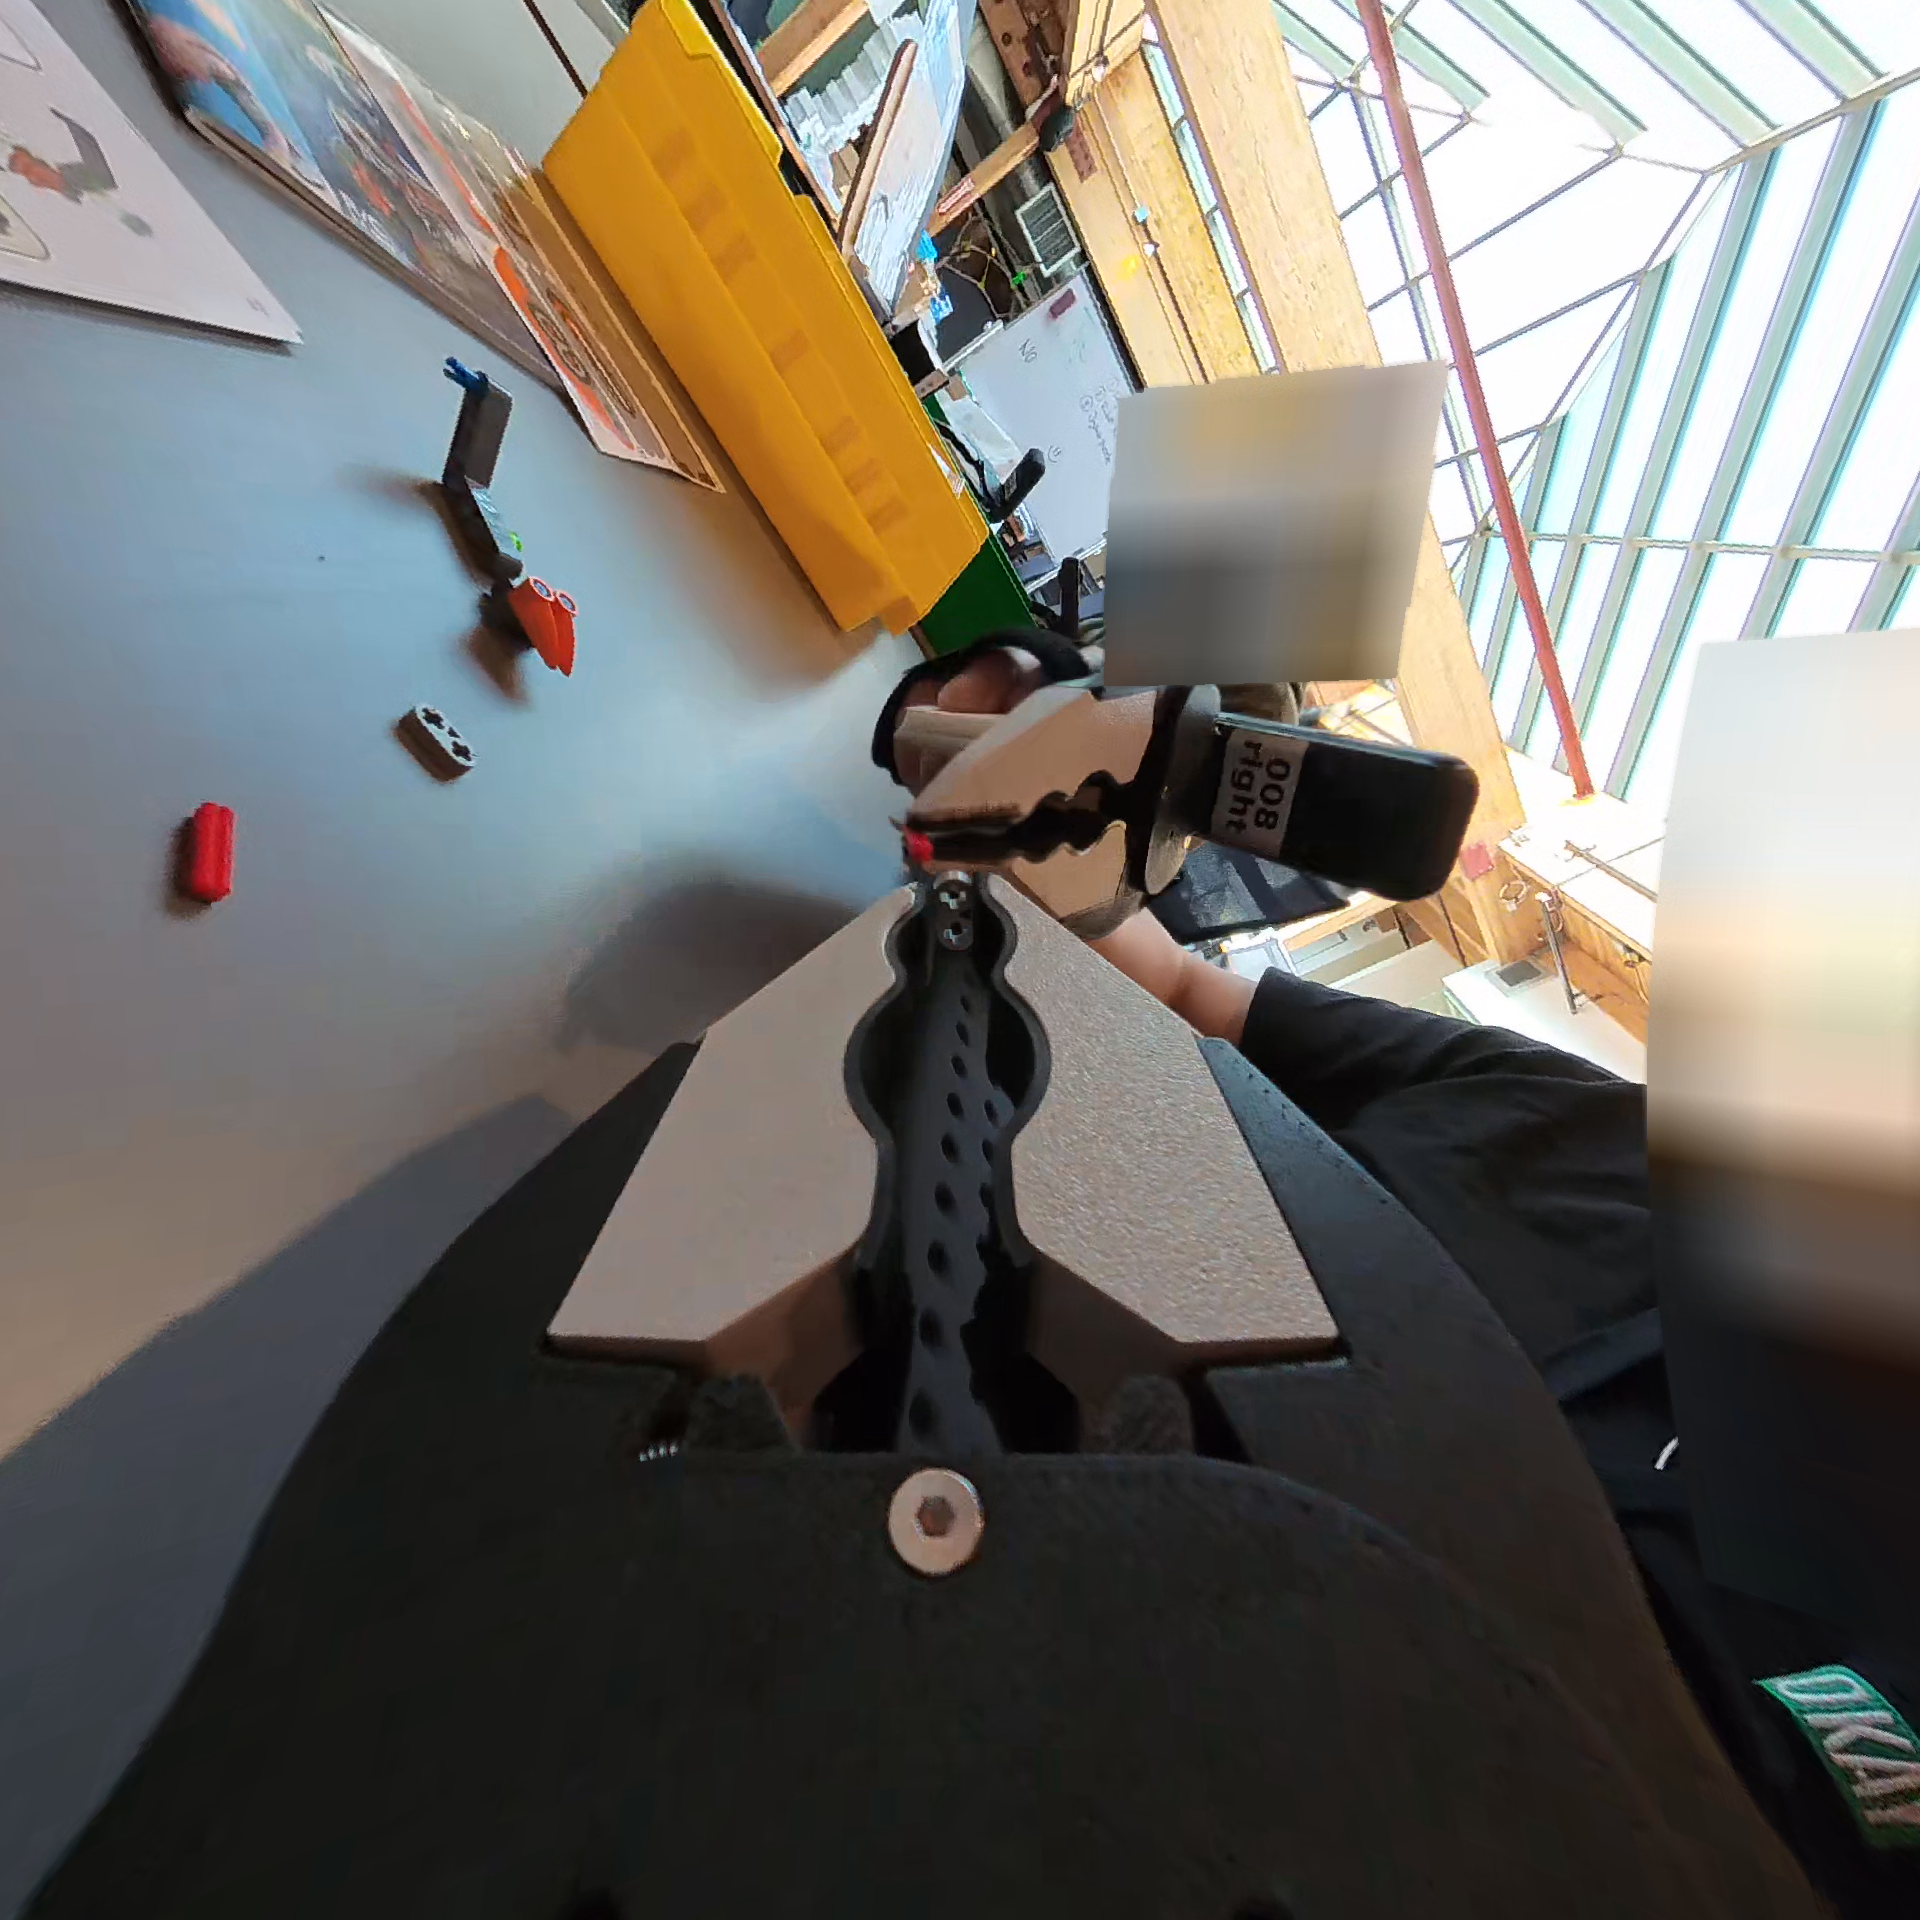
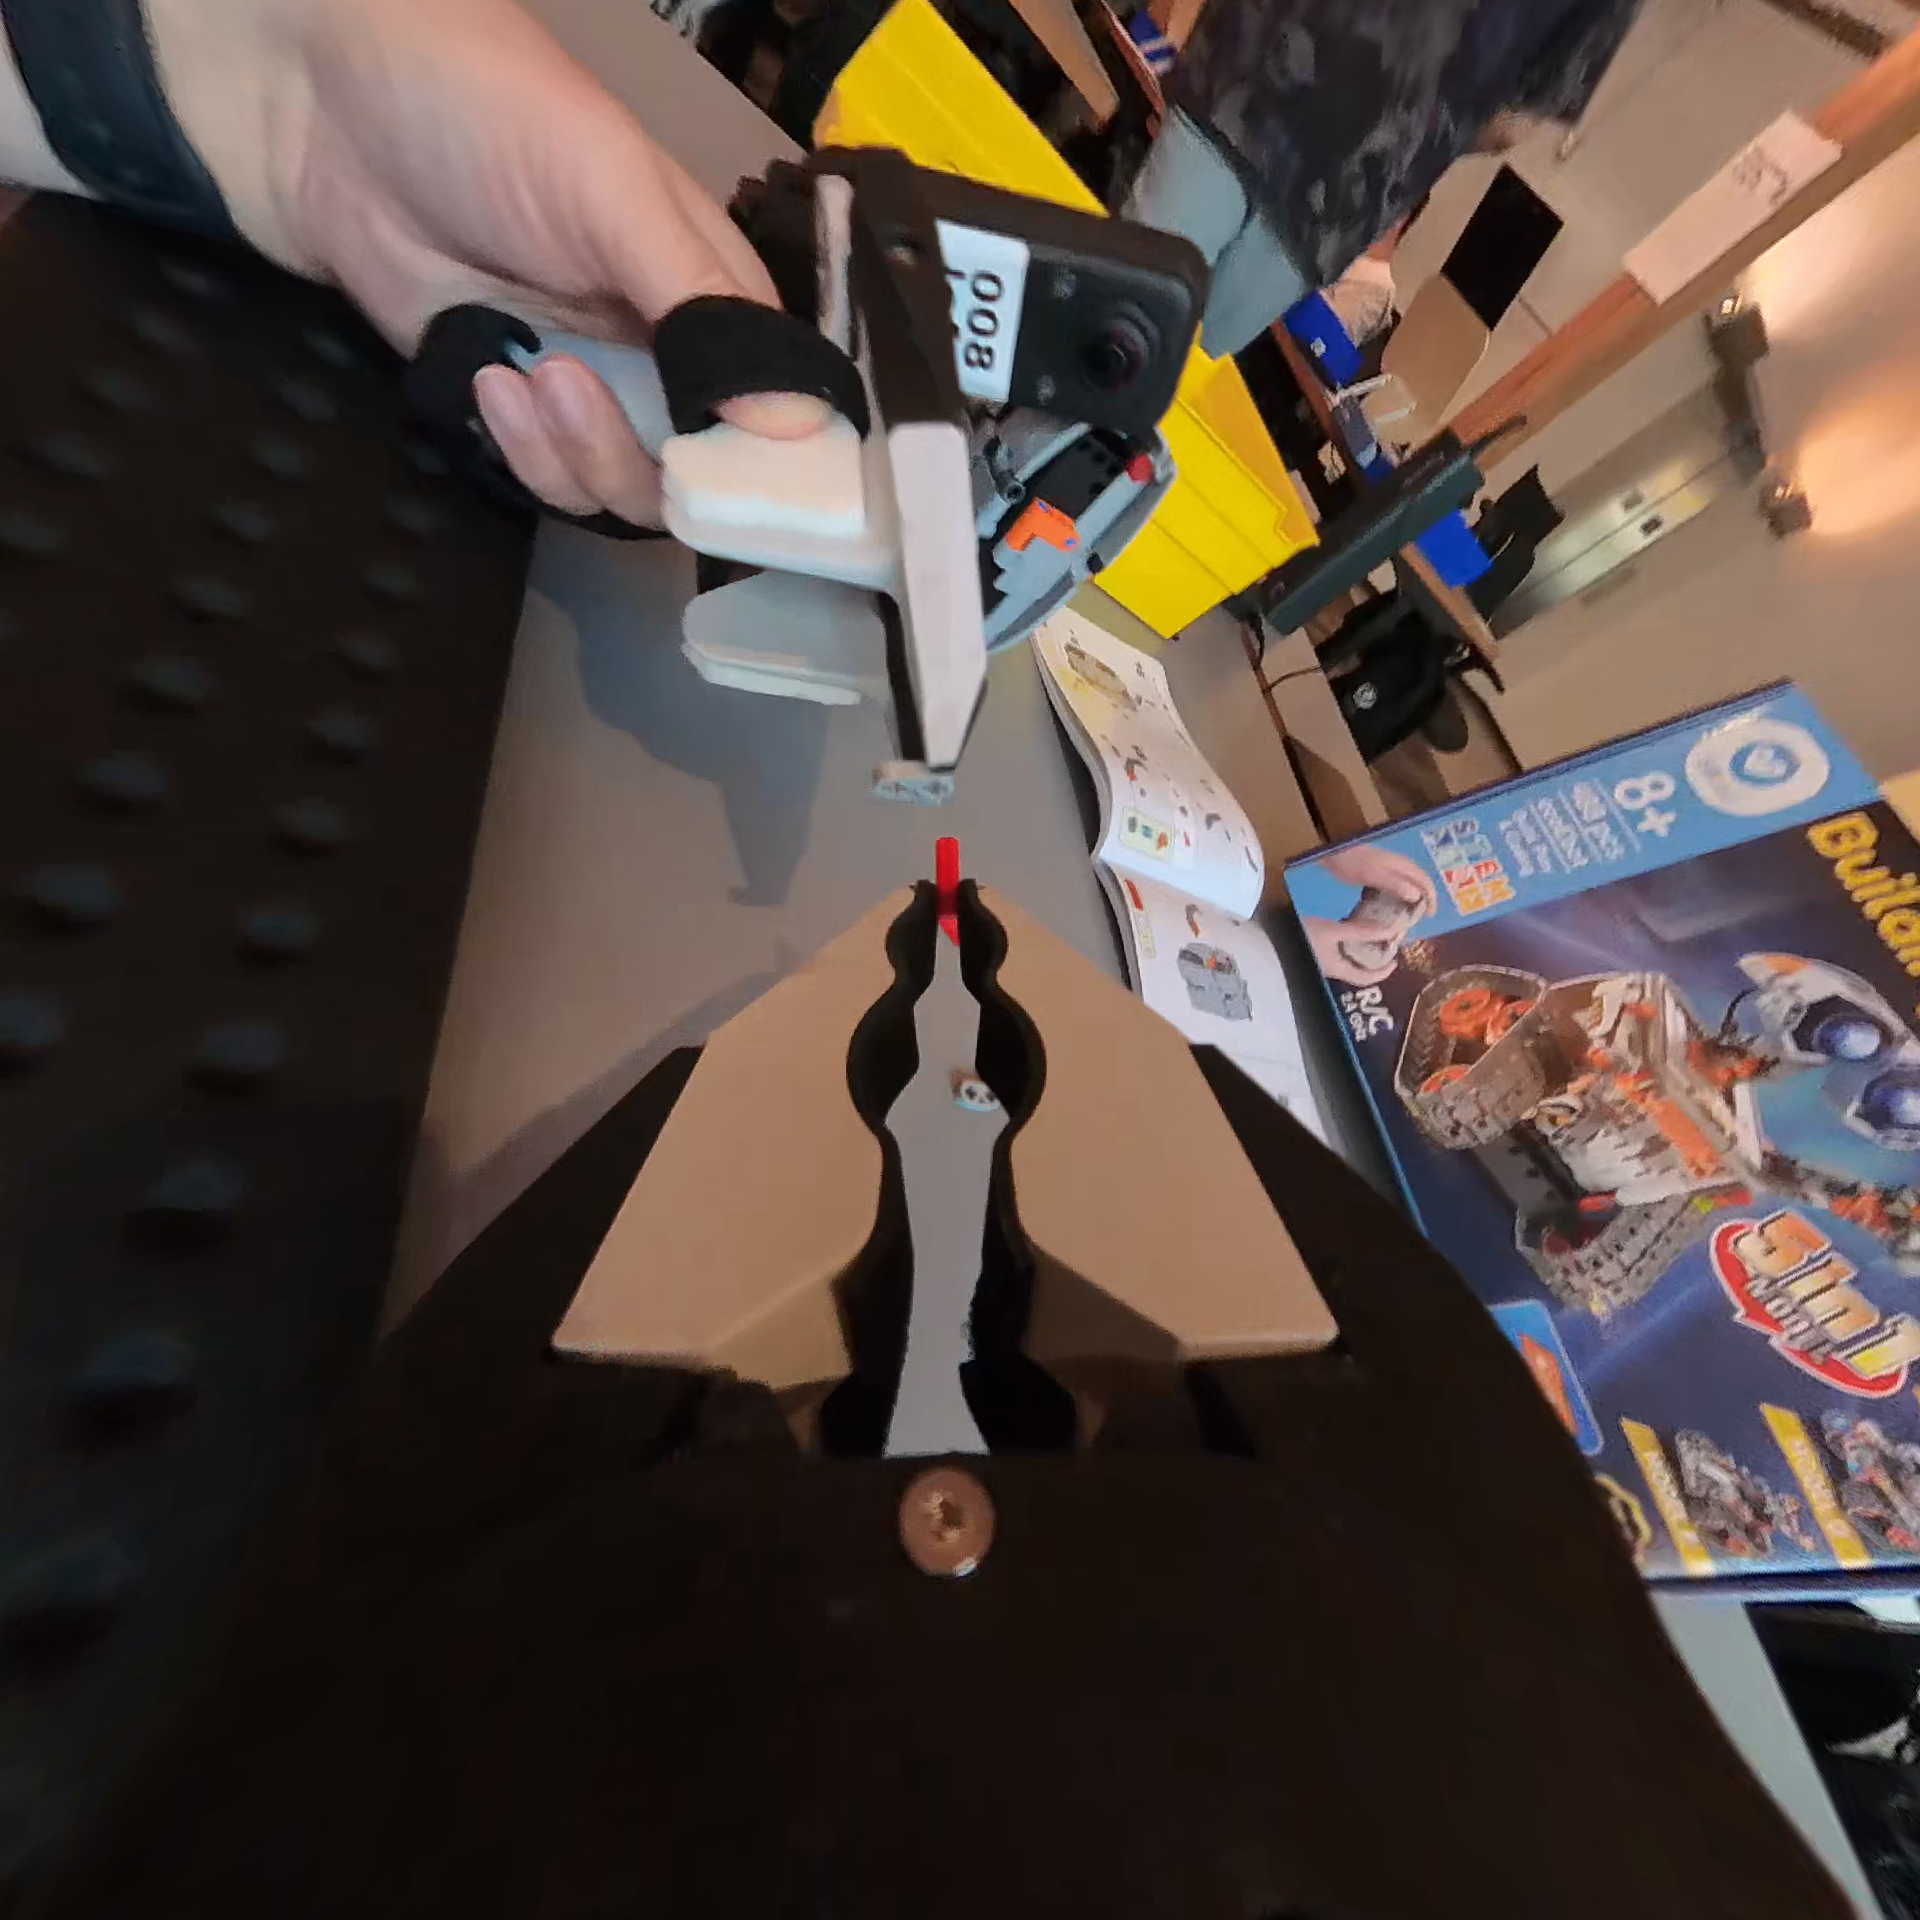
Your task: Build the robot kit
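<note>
My left gripper (image 1: 951, 902) is shut on a small grey holed piece (image 1: 952, 896) at its fingertips. In the right wrist view, a hand holds this gripper (image 2: 920, 771) above the grey table with the grey piece (image 2: 912, 785) at its tip. My right gripper (image 2: 945, 896) is shut on a short red pin (image 2: 947, 878) that sticks out past its tips toward the grey piece, a small gap away. In the left wrist view the right gripper (image 1: 916, 837) comes in from the right, its red pin (image 1: 918, 847) just above my left fingertips.
On the table (image 1: 260, 644) lie a black, grey and orange brick assembly (image 1: 499, 520), a grey holed piece (image 1: 436, 743) and a red piece (image 1: 208, 850). Yellow bins (image 1: 748, 312) stand behind. A toy box (image 2: 1610, 1143), a booklet (image 2: 1164, 831) and a black studded mat (image 2: 208, 727) border the table. Less than 4 cm separates the two grippers' tips.
</note>
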